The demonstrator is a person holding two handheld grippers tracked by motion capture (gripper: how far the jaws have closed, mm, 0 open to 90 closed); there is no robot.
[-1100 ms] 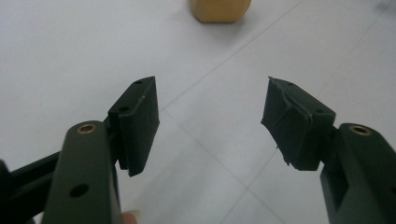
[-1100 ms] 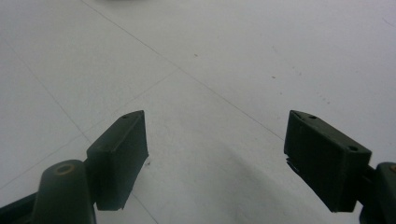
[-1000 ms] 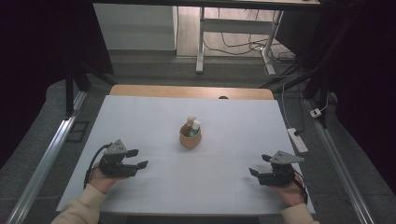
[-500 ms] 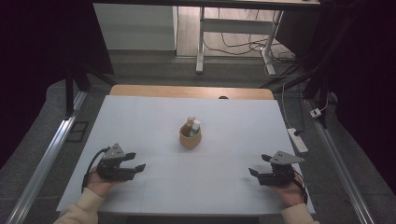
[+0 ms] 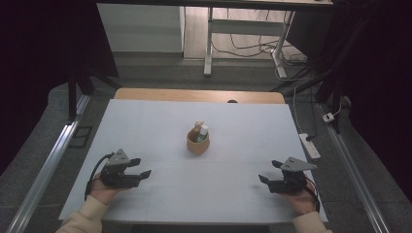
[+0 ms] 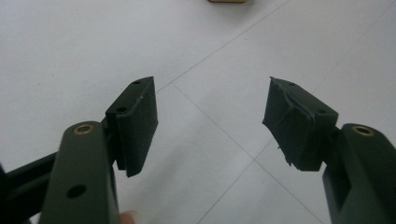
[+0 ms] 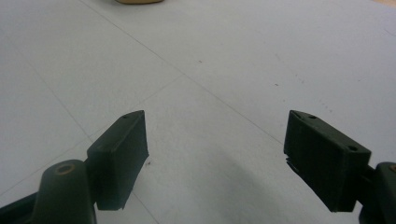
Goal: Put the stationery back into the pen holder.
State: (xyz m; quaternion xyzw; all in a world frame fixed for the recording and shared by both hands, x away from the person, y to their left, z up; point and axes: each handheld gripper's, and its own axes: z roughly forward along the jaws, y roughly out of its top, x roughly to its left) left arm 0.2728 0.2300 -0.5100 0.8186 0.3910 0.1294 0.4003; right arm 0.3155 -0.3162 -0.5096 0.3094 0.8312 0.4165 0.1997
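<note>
A: Two grippers sit low over the white table, one in each hand, both near the person's edge.

B: How do the jaws stand?

A: On the left gripper they are spread wide with only bare table top between them. The right gripper is the same, jaws well apart and nothing held.

B: And from above?

A: The left gripper lies toward the left near corner, the right gripper toward the right near corner, well apart from each other. Both point inward, toward the middle.

B: Anything else on the table?

A: A small wooden cup stands near the middle, well apart from both grippers. Inside it are a brown bottle and a little bottle with a green cap, side by side. The cup's lower edge also peeks in at the top of the left gripper view.
</note>
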